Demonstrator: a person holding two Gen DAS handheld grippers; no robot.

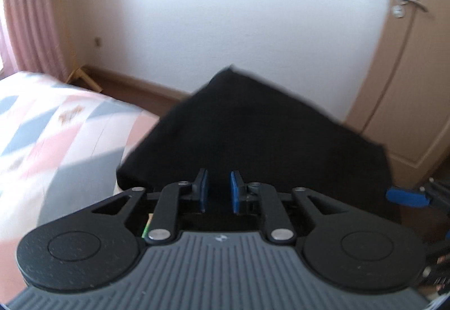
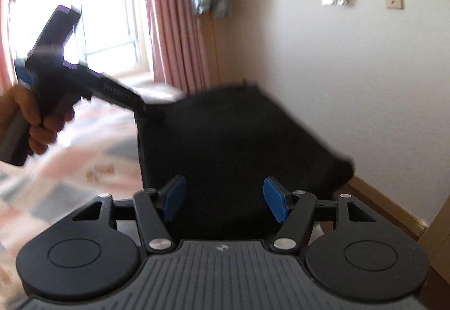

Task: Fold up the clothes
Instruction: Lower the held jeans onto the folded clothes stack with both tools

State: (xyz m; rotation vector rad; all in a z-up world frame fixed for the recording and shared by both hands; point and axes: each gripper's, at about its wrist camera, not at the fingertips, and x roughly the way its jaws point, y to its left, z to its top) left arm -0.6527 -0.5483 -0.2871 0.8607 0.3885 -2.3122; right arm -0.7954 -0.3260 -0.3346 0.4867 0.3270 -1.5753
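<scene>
Two handheld grippers meet over a black garment (image 2: 239,147) held up above a bed (image 1: 56,124) with a pink, grey and white patterned cover, and much of the scene is smeared by motion blur. From the left wrist view, the left gripper (image 1: 218,192) has its blue pads (image 1: 234,192) drawn close with a narrow gap between them; dark cloth fills the space behind, and whether any of it is pinched there cannot be told. From the right wrist view, the left gripper's tip reaches the garment's upper left corner, but black on black hides the contact. A hand (image 2: 31,119) wraps its grip at the frame's left edge. The right gripper (image 2: 225,199) stands with its pads wide apart and nothing between them, the cloth hanging just beyond. The garment shows no seam, collar or sleeve; it reads as a flat dark mass with a peaked top edge and a rounded lower right corner, its bottom cut off behind the gripper bodies. Pink curtains (image 2: 174,29) and a pale door (image 1: 407,85) frame the room.
</scene>
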